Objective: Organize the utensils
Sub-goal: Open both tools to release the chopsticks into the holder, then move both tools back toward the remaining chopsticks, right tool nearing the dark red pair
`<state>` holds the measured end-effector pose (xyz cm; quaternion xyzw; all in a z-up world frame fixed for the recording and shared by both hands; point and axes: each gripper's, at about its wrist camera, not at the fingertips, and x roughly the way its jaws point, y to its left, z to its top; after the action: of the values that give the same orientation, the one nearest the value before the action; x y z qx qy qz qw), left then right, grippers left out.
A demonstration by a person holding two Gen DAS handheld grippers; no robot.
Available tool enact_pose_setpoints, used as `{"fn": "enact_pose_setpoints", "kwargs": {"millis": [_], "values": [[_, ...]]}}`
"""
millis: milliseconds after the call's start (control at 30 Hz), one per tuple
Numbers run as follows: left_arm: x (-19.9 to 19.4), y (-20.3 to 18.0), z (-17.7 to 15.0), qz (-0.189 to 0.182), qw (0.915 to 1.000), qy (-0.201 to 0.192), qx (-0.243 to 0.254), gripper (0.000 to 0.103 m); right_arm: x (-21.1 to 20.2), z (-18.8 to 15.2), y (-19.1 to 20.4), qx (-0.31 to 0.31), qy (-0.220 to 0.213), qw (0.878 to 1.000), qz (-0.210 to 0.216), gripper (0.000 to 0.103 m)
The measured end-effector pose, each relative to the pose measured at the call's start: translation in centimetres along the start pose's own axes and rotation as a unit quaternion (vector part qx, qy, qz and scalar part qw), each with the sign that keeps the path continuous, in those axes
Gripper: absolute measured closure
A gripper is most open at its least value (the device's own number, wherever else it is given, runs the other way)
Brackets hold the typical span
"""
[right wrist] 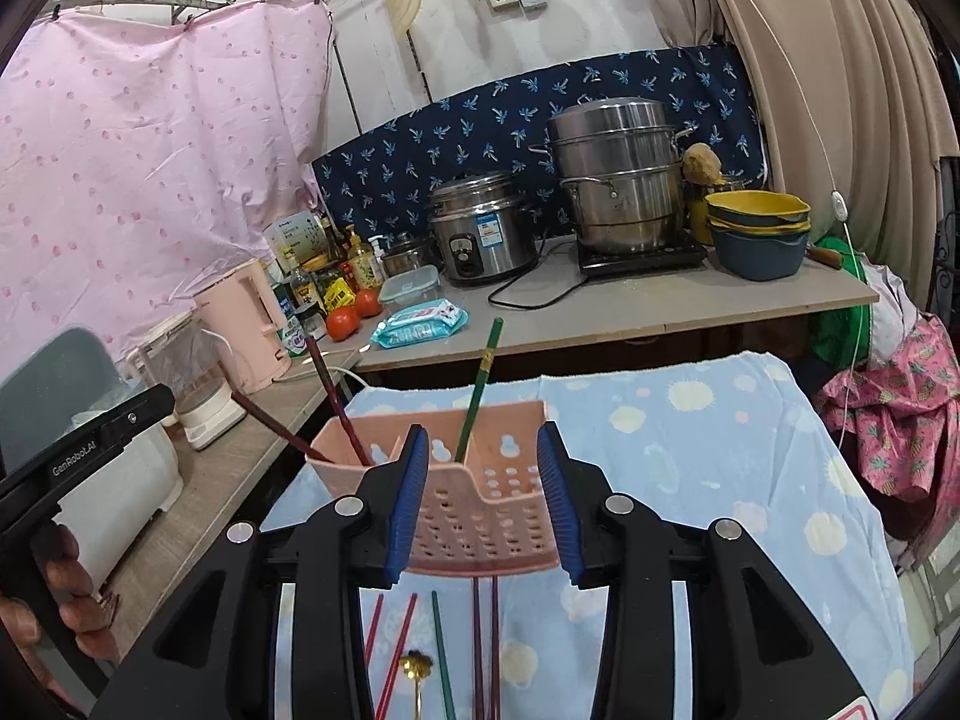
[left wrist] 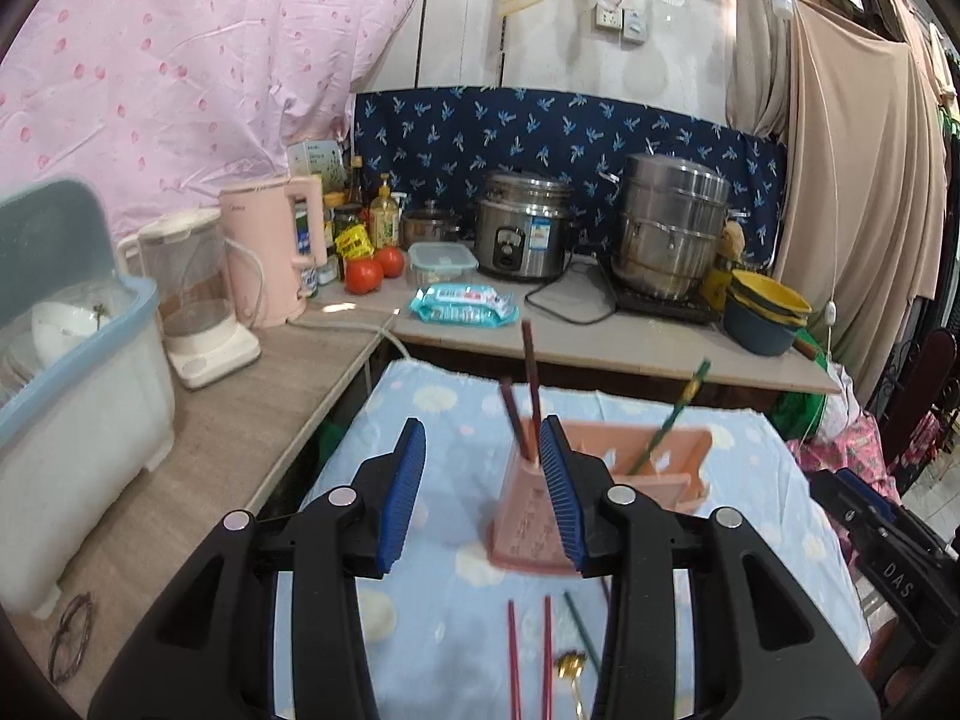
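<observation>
A pink plastic utensil holder (right wrist: 474, 492) stands upright on a table covered with a light blue cloth (right wrist: 690, 456) printed with pale round shapes. The holder has perforated walls and is split into compartments.

In the left compartment, as the right wrist view shows it, 2 dark red chopsticks (right wrist: 327, 384) lean to the left. In the next compartment 1 green chopstick (right wrist: 480, 387) stands tilted slightly right.

The left gripper (left wrist: 483, 489) hangs above the cloth with its blue-padded jaws apart and nothing between them; the holder sits just beyond its right pad. The right gripper (right wrist: 483, 501) also has its jaws apart, with the front of the holder showing between the pads (the pads do not appear to press on it). A hand (right wrist: 42, 594) on the left gripper's handle shows at the lower left edge of the right wrist view.

On the cloth in front of the holder lie more utensils: 2 red chopsticks (left wrist: 528, 660) side by side, 1 green chopstick (right wrist: 443, 654), 2 dark chopsticks (right wrist: 485, 642) and a gold spoon (right wrist: 416, 669) whose handle runs out of view.

Behind the table a counter (left wrist: 540, 336) carries a pink kettle (left wrist: 270, 252), 2 tomatoes (left wrist: 375, 269), a rice cooker (left wrist: 522, 231), a steel steamer pot (left wrist: 672, 222) and stacked bowls (left wrist: 765, 306).
</observation>
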<state>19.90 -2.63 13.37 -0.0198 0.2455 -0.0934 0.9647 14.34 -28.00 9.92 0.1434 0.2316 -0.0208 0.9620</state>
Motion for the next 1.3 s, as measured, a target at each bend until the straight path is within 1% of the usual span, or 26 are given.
{"fn": "enact_pose_setpoints", "kwargs": {"millis": [100,167,267,333,500,667,833,1000,1100,1167,1233,1300], "values": [[-0.8,0.5,-2.7,0.004,0.9998,0.018,0.009,0.065,-1.0,-1.6,-0.5,0.001,0.007,1.000,-0.009,0.066],[-1.1,0.8,-4.7,0.004,0.9993,0.034,0.017,0.065,-1.9,-3.6,-1.1,0.001,0.019,1.000,-0.018,0.066],[-1.6,1.0,-7.8,0.019,0.9980,0.051,0.033,0.065,-2.9,-6.6,-1.8,-0.002,0.040,0.999,-0.032,0.066],[-1.9,1.1,-10.0,0.019,0.9968,0.069,0.036,0.065,-3.5,-8.5,-2.3,0.001,0.051,0.998,-0.046,0.066],[-2.3,1.4,-14.9,0.022,0.9934,0.107,0.034,0.065,-4.1,-13.1,-3.6,0.024,0.091,0.994,-0.060,0.066],[-2.4,1.7,-18.6,0.022,0.9898,0.140,0.020,0.065,-4.2,-16.6,-3.5,0.025,0.118,0.991,-0.067,0.066],[-2.5,1.5,-20.3,0.022,0.9882,0.151,0.012,0.065,-3.8,-18.7,-2.3,0.014,0.132,0.990,-0.054,0.066],[-2.4,1.3,-21.4,0.015,0.9863,0.164,0.008,0.065,-2.8,-19.5,-0.9,-0.007,0.140,0.989,-0.049,0.066],[-2.3,1.2,-21.9,0.014,0.9856,0.169,0.007,0.065,-2.0,-20.0,-0.8,-0.008,0.147,0.988,-0.051,0.068],[-2.1,1.2,-22.1,0.014,0.9851,0.171,0.007,0.065,-1.6,-20.2,-0.8,-0.006,0.152,0.987,-0.052,0.070],[-2.0,1.3,-22.2,0.014,0.9847,0.173,0.005,0.065,-1.2,-20.3,-0.8,-0.005,0.157,0.986,-0.051,0.075],[-1.9,1.4,-22.3,0.014,0.9844,0.175,0.003,0.065,-0.9,-20.5,-0.7,-0.007,0.161,0.986,-0.050,0.079]]}}
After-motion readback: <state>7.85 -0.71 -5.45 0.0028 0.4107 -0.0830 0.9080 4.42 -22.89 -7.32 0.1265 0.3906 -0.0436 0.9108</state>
